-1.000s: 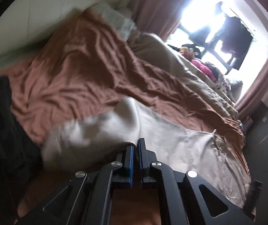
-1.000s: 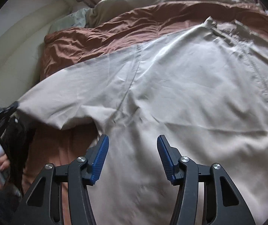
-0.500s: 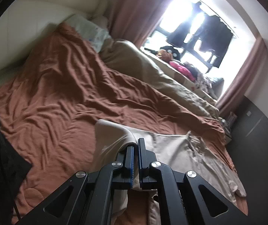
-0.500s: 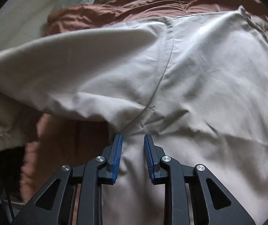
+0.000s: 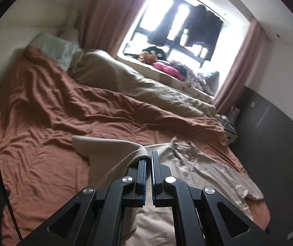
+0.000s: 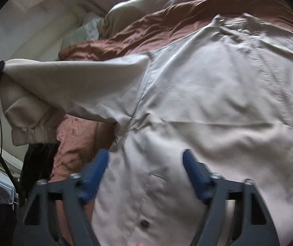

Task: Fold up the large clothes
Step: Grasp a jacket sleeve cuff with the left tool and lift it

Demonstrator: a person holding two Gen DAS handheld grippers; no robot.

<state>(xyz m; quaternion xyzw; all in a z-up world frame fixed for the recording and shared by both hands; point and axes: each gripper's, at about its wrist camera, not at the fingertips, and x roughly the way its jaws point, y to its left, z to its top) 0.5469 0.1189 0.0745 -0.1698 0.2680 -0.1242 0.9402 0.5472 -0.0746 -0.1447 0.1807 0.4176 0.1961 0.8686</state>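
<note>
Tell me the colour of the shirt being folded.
Beige shirt; clearest in the right wrist view.

shirt point(image 6: 218, 106) flat on the bedsheet point(image 5: 44, 127), sleeve point(image 6: 68, 86) lifted off to its left, rolled duvet point(image 5: 138, 82) behind, window point(image 5: 179, 30) beyond that

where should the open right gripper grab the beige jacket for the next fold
Probably the side seam just below the armpit, coming straight down from above. The beige jacket lies flat on the brown bedspread, and the left gripper holds its sleeve raised, so the right gripper, jaws wide, sits almost over that edge.
</note>
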